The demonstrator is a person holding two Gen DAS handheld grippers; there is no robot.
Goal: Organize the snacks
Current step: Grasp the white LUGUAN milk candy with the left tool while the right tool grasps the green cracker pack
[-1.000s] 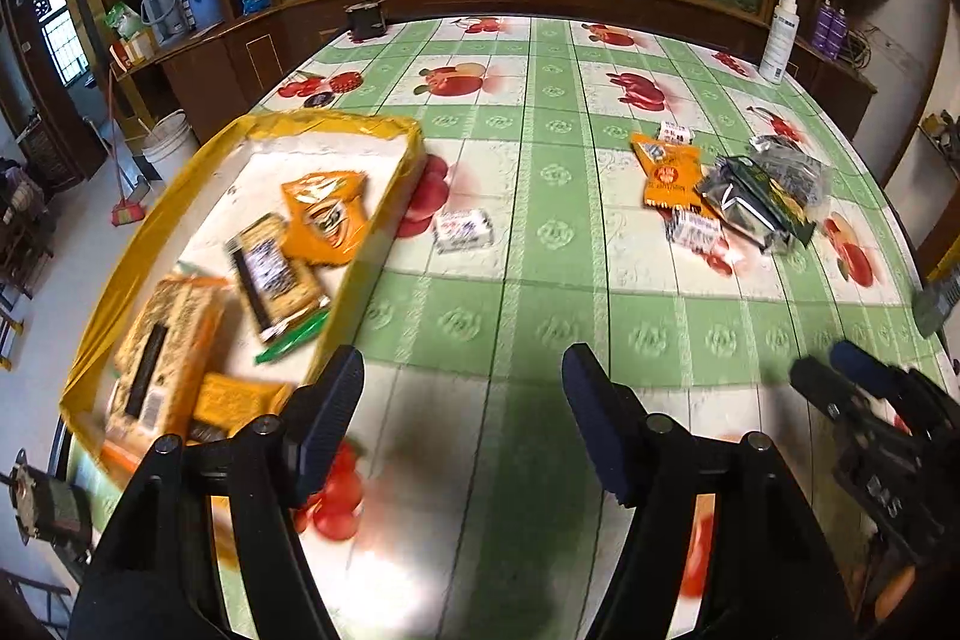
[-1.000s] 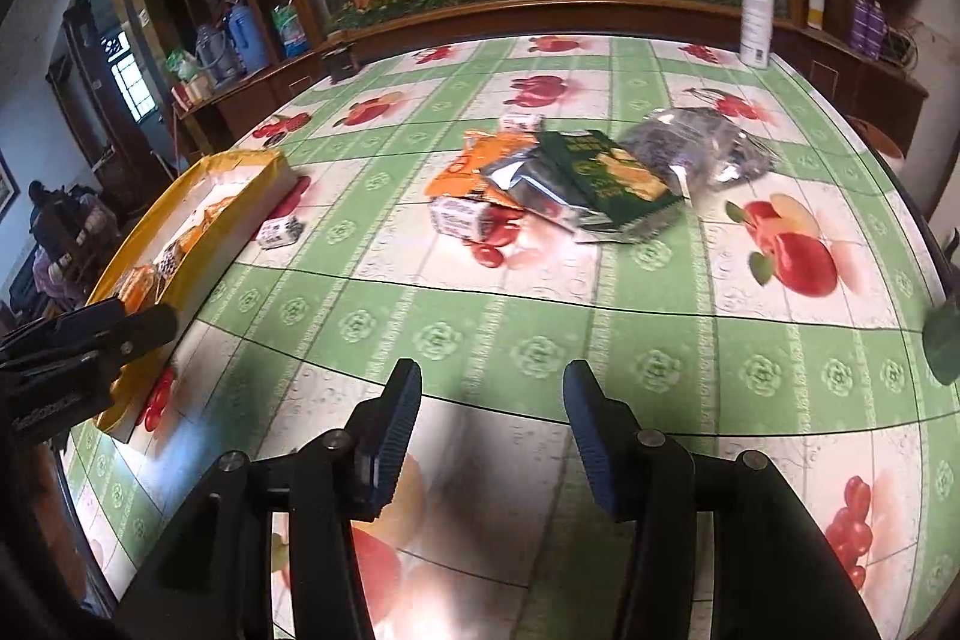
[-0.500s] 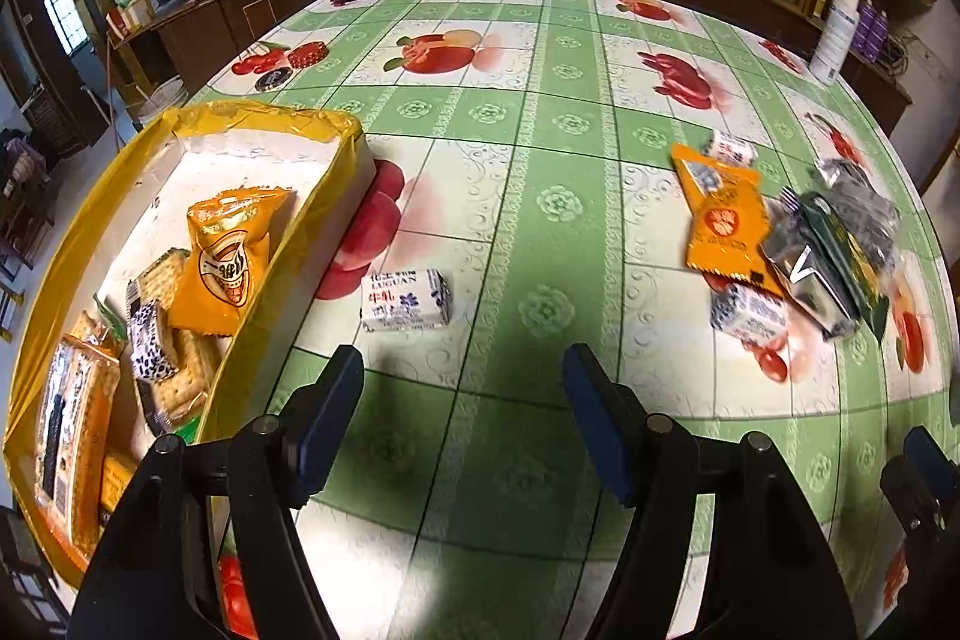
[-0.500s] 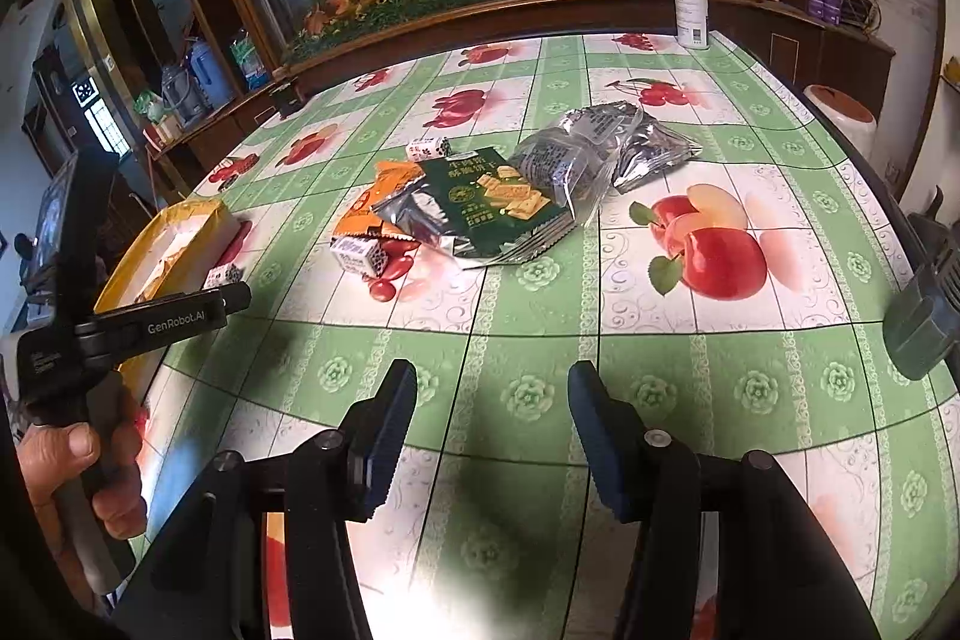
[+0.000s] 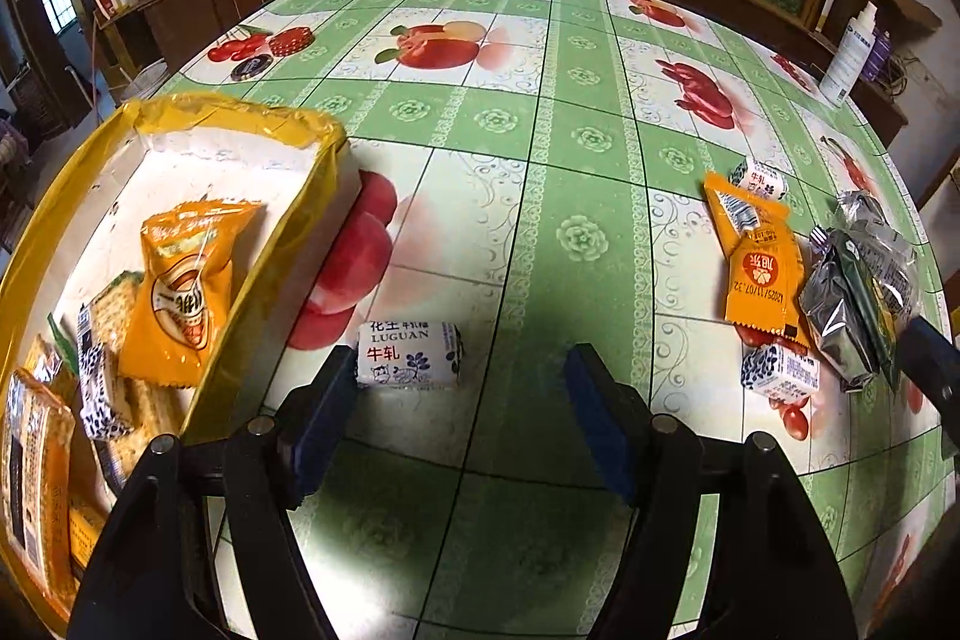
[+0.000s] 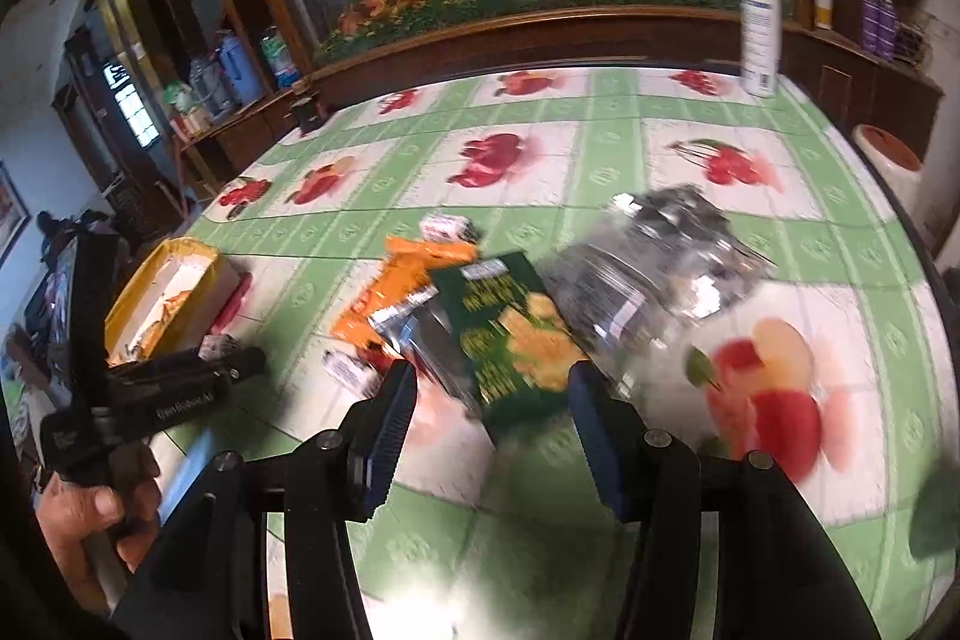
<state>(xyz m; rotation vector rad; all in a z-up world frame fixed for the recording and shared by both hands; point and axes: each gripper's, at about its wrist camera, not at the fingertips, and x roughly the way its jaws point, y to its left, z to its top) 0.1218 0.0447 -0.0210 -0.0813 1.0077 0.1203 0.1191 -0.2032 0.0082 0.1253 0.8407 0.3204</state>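
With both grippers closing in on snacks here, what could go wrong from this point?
The left gripper is open with the white candy off-centre, hard against its left finger; closing may push the candy aside instead of pinching it. The right gripper is open over the green packet, which overlaps a silver packet and an orange one; a grab may drag the neighbours along.

A glossy green-and-white plastic tablecloth with fruit prints [image 5: 576,232] shines under the light. The shallow white tray lined with crinkled yellow plastic film [image 5: 300,129] gleams; the orange foil snack packet [image 5: 759,268] and silver foil bags [image 6: 666,244] look slick. Dark polished wooden cabinet edging [image 6: 540,33] glints.
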